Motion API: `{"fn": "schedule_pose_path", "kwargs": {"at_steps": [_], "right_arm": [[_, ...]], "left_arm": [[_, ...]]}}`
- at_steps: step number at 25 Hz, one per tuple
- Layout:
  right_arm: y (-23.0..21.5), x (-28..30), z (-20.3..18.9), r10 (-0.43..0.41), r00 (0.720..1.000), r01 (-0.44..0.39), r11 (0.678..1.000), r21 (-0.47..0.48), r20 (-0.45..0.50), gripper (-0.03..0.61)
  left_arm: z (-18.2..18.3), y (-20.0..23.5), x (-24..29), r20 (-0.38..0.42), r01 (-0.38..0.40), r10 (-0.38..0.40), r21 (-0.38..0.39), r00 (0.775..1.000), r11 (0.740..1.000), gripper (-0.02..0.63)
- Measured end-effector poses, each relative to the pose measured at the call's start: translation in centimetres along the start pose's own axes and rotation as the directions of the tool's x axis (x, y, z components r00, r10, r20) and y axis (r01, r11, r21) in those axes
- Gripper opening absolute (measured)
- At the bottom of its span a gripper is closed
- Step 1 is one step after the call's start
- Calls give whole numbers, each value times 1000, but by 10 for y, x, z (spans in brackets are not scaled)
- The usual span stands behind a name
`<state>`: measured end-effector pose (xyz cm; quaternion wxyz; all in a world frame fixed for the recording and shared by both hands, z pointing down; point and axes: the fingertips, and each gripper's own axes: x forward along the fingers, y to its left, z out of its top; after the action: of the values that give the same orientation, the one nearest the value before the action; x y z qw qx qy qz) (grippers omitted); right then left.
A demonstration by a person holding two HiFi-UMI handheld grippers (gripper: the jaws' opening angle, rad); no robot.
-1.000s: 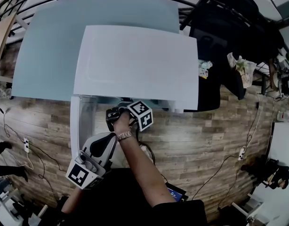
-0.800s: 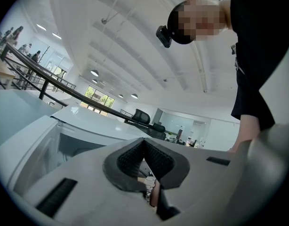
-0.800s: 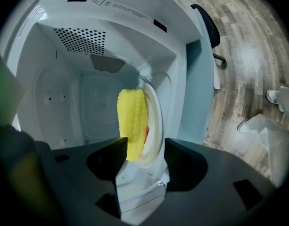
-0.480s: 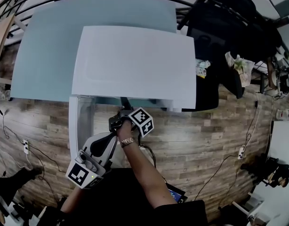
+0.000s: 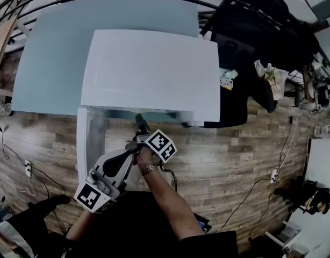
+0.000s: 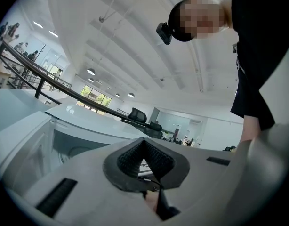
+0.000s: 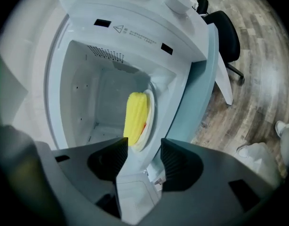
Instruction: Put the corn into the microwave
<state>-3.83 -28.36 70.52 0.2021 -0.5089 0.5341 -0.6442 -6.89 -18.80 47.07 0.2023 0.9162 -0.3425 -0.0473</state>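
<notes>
Corn [image 7: 136,117], frame centre, inside microwave [image 7: 135,32] — right gripper [image 7: 143,147] gaping, empty (left gripper [image 6: 144,149] pinched together); placing seemingly done, shutting up likely next.

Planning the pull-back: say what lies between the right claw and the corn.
In the right gripper view, only the plate's rim and bare microwave floor separate right claw and corn.

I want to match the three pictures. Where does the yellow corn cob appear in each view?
Head view: not in it; the white microwave shows only its top.
Left gripper view: not in it.
Right gripper view: yellow corn cob at the centre, on a white plate inside the microwave.
Shared landmark: the white microwave, at the left gripper view's left edge.
</notes>
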Motion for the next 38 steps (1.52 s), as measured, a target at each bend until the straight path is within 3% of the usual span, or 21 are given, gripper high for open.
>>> {"fn": "schedule_pose_path", "kwargs": {"at_steps": [5,12,15,24,30,38], "right_arm": [[3,-22,3,21,1000,-22,997,-68,-19,206],[13,-58,8,13,999,-26,962,-273,-47,21],[21,-77,15,38,998,-54,933,-356,-52,9],[25,-132,43,65,997,-77,882,-464,-43,9],[46,-177,44,124,991,-133,818,-559,-55,8],[61,-238,49,154,987,-145,688,-711,-52,8]], "left_arm": [[-3,-5,-3,-6,-14,15,12,1000,1000,3],[0,-23,-5,41,-35,33,40,999,999,3],[-2,-33,-7,39,-51,49,47,998,998,3],[-11,-73,-14,54,-70,66,75,996,995,3],[-19,-89,-26,32,-93,90,91,995,992,3],[-30,-108,-42,16,-131,130,128,991,983,3]]}}
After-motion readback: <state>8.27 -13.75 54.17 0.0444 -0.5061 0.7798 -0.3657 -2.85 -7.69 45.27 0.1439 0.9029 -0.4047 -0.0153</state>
